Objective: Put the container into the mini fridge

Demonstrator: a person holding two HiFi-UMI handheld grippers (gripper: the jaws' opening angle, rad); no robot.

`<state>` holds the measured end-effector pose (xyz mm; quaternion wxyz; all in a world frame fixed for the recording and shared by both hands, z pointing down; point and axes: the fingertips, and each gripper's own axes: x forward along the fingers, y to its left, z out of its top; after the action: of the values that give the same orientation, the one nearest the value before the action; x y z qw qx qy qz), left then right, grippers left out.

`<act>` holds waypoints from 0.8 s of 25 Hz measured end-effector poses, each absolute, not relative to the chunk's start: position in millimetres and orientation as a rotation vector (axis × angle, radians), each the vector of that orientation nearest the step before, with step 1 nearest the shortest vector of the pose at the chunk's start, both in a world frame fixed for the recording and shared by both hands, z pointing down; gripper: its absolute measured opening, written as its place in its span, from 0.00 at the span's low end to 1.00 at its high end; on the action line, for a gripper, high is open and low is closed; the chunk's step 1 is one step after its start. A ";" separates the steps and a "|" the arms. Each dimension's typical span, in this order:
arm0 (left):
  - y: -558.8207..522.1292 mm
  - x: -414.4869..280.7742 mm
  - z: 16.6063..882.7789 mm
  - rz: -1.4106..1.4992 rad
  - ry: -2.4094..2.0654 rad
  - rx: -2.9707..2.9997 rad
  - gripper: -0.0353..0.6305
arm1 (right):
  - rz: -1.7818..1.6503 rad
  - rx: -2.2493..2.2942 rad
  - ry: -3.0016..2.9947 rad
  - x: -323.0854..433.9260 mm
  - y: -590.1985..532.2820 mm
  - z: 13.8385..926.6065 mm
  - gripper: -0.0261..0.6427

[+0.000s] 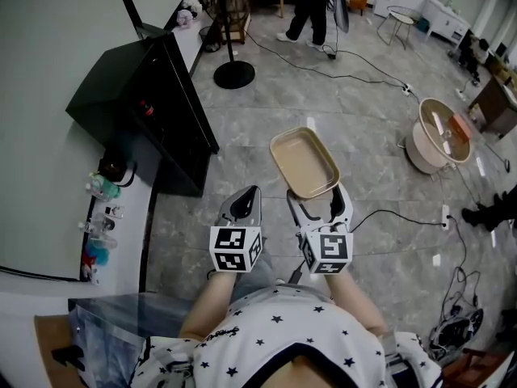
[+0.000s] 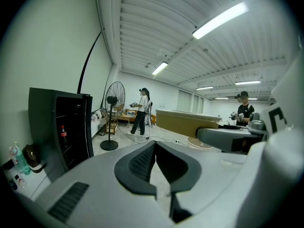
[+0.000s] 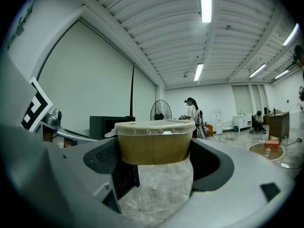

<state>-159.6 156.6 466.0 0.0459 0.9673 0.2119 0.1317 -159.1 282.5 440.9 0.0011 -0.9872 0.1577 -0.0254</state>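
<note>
The mini fridge (image 1: 153,111) stands ahead and to the left, well apart from both grippers. The container (image 3: 154,141), a lidded paper tub, is off the floor, clamped between the right gripper (image 1: 317,199) jaws. It is probably light, thin-walled and crushable, so it should be gripped at the side walls below the rim with moderate force. The left gripper (image 1: 252,194) jaws are together, with nothing between them.

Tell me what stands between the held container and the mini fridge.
Only bare floor lies between the container in the right tool and the mini fridge. Its glass door looks shut, so that would block entry.
</note>
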 end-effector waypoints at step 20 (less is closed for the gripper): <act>54.8 14.9 451.4 0.377 0.547 2.956 0.07 | -0.054 -3.103 0.594 27.9 182.8 418.8 0.72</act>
<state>14.9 54.8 451.4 0.0557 0.9742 0.1801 0.1244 27.9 182.8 418.8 -0.0089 -0.9820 0.1880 -0.0170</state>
